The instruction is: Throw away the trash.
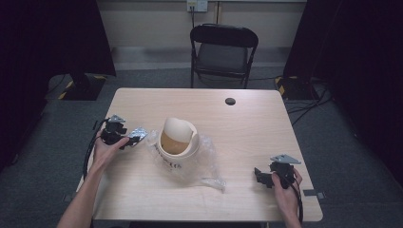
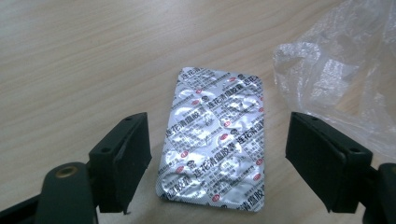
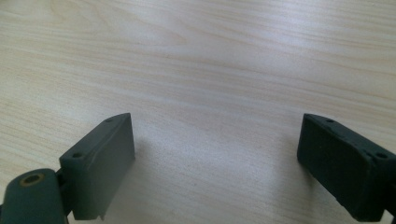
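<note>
Left tool (image 2: 218, 154): held wide open around the silver foil blister pack (image 2: 215, 140), near the surface's (image 1: 247, 123) left edge.
Right tool (image 3: 215, 163): held wide open, empty.

Black folding chair (image 1: 223, 50) behind table (image 1: 247, 133); small black disc (image 1: 230, 101) near far edge.

Light wood-grain table (image 1: 247, 118) on grey carpet floor (image 1: 351, 156). At 12 o'clock beyond it, a black folding chair (image 1: 223, 47) faces the table before a pale wall (image 1: 152, 19) bearing a socket plate (image 1: 197, 4). Black curtains (image 1: 356, 42) hang at 10 and 2 o'clock; cables (image 1: 311, 102) trail at 2 o'clock.
</note>
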Demonstrator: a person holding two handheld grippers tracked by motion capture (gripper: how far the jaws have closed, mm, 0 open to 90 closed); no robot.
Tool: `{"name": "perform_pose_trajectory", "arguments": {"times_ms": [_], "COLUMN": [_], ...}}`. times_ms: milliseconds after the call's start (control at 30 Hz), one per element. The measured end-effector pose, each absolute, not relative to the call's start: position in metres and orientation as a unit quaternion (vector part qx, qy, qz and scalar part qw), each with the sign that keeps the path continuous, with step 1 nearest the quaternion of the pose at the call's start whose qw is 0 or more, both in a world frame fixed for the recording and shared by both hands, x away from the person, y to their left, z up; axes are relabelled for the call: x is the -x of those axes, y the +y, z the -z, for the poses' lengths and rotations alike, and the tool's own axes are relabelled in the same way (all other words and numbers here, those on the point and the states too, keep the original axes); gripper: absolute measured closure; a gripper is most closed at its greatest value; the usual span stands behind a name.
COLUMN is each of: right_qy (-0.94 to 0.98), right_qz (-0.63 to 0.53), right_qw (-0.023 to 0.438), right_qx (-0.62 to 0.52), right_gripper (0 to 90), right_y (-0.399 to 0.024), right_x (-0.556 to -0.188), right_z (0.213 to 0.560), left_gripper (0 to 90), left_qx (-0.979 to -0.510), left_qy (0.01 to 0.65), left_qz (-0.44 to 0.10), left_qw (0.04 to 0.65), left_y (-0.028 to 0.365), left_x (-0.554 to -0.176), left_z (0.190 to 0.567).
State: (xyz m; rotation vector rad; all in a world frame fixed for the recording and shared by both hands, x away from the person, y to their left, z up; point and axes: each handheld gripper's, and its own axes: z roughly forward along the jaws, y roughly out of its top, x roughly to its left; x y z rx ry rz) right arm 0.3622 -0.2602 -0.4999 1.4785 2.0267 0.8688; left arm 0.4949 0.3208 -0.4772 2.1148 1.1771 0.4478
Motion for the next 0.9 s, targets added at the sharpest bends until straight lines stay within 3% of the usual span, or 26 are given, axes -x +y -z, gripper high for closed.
{"name": "perform_pose_trajectory", "arguments": {"times_ms": [233,300,400,633,767,900], "right_qy": [0.741,0.741,0.741,0.741,0.741,0.741], "right_qz": [-0.318,-0.318,-0.318,-0.318,-0.318,-0.318], "right_qw": [0.241,0.241,0.241,0.241,0.241,0.241], "right_qx": [-0.540,-0.541,-0.540,-0.540,-0.540,-0.540], "right_gripper": [10.5,10.6,10.5,10.6,10.6,10.6], "right_y": [-0.260,-0.260,-0.260,-0.260,-0.260,-0.260], "right_x": [-0.362,-0.362,-0.362,-0.362,-0.362,-0.362], "right_z": [0.500,0.500,0.500,0.500,0.500,0.500], "left_gripper": [23.8,23.4,24.6,25.0,33.7,34.1], "left_qx": [-0.821,-0.811,-0.826,-0.823,-0.822,-0.825], "left_qy": [0.441,0.449,0.439,0.437,0.434,0.434], "left_qz": [-0.161,-0.143,-0.167,-0.169,-0.167,-0.164], "left_qw": [0.325,0.347,0.313,0.322,0.329,0.323], "left_y": [0.318,0.319,0.316,0.315,0.318,0.320], "left_x": [-0.497,-0.498,-0.499,-0.497,-0.496,-0.494], "left_z": [0.485,0.487,0.491,0.492,0.491,0.490]}}
